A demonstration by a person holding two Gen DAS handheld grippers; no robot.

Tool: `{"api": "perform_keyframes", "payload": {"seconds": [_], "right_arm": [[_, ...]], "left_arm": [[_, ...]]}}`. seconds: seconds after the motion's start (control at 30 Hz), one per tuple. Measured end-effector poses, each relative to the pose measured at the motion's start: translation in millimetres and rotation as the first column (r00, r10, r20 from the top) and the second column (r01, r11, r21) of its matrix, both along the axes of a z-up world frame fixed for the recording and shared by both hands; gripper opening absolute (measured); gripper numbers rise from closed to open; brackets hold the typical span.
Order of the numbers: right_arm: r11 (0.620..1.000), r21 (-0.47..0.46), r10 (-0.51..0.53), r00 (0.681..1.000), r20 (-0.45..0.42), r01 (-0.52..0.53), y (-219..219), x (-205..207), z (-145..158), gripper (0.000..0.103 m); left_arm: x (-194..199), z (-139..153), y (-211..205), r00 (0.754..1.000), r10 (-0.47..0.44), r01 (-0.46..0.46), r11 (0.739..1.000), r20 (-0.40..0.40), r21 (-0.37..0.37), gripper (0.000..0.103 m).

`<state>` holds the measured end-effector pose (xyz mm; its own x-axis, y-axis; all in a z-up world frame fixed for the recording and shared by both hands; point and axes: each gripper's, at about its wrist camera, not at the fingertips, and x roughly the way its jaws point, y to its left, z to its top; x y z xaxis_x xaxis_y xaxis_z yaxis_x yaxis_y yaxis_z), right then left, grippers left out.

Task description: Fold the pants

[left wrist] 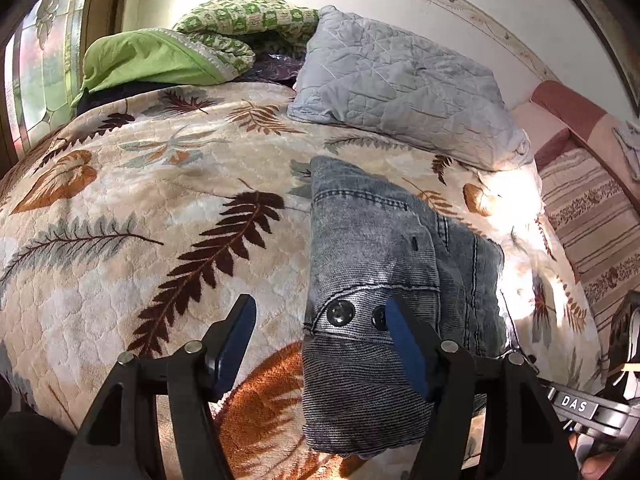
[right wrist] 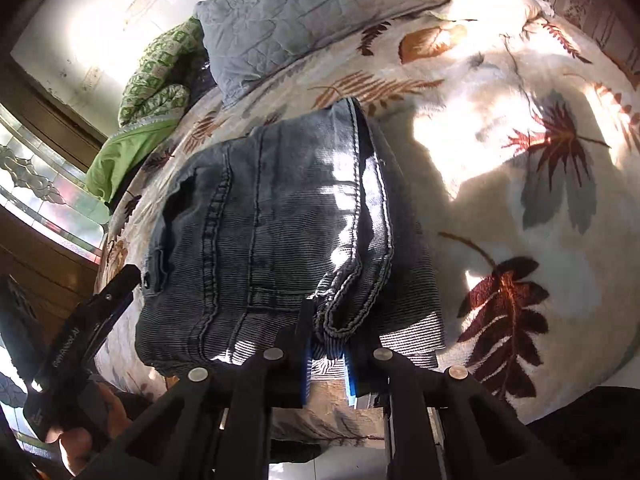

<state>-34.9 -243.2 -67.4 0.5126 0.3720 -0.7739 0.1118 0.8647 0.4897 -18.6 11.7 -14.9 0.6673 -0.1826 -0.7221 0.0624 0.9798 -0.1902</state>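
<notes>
Grey-blue denim pants (left wrist: 372, 264) lie folded into a compact stack on the leaf-patterned bedspread (left wrist: 160, 216). My left gripper (left wrist: 320, 320) is open, hovering over the stack's near left edge by two dark buttons (left wrist: 340, 314); its right finger (left wrist: 408, 344) is over the denim, its left finger over the bedspread. In the right wrist view the pants (right wrist: 272, 216) fill the middle. My right gripper (right wrist: 326, 344) is shut on the near hem of the pants. The left gripper (right wrist: 96, 312) shows at the left.
A grey quilted pillow (left wrist: 404, 88) lies behind the pants, with green blankets (left wrist: 192, 48) piled at the back left. A striped pink cloth (left wrist: 592, 208) lies to the right. A window (right wrist: 36, 184) stands beside the bed. The bed's edge is near me.
</notes>
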Motion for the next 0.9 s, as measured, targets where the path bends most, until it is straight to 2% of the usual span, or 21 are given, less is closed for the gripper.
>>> {"api": "perform_keyframes", "payload": {"seconds": [0.07,0.1,0.2,0.3,0.37,0.43,0.47,0.5,0.6,0.73,0.9], "right_arm": [[1.000,0.014,-0.002,1.000,0.010,0.002,-1.9,-0.4,-2.6,0.014],[1.000,0.012,0.000,1.000,0.011,0.000,-2.1,0.4,-2.0,0.014],[1.000,0.025,0.008,1.000,0.003,-0.008,-4.4,2.1,-4.6,0.014],[0.999,0.044,0.003,1.000,0.000,-0.003,-5.9,2.1,-8.7,0.015],[0.999,0.043,0.006,1.000,0.003,-0.006,-6.1,0.9,-9.0,0.015],[0.999,0.043,0.010,1.000,0.000,-0.010,-6.1,0.9,-8.4,0.015],[0.999,0.041,0.011,1.000,-0.002,-0.011,-6.3,1.0,-8.3,0.015],[0.999,0.042,0.015,1.000,-0.007,-0.015,-6.6,1.6,-8.3,0.015],[0.999,0.042,0.030,0.999,-0.019,-0.029,-6.5,2.9,-4.5,0.018],[0.998,-0.039,0.046,0.999,-0.004,-0.046,-10.1,-1.8,16.1,0.024],[0.985,-0.170,0.014,0.997,0.071,-0.002,-21.3,-2.6,58.1,0.025]], "left_arm": [[2.0,-11.8,-13.8,0.999,-0.021,0.025,0.994,-0.033,0.104,0.071],[2.1,-15.9,-15.9,0.999,-0.018,0.022,0.991,-0.035,0.130,0.071],[2.6,-9.8,-9.6,0.999,-0.008,0.012,0.996,-0.051,0.086,0.071],[-6.0,7.5,-9.2,1.000,0.001,-0.002,0.997,0.014,0.080,0.071],[-7.0,7.7,-17.7,0.999,-0.040,0.038,0.994,0.011,0.104,0.071],[-2.2,-12.6,-31.9,0.995,-0.074,0.086,0.980,-0.072,0.181,0.071],[-2.7,-19.9,-34.8,0.995,-0.070,0.084,0.973,-0.069,0.216,0.071],[-4.0,-21.2,-34.4,0.996,-0.072,0.081,0.972,-0.052,0.220,0.072],[-2.6,-18.7,-32.5,0.995,-0.069,0.082,0.974,-0.068,0.210,0.072],[-4.1,-19.9,-32.6,0.996,-0.065,0.077,0.976,-0.061,0.206,0.072],[-3.4,-20.4,-31.9,0.996,-0.066,0.077,0.978,-0.063,0.196,0.072]]}}
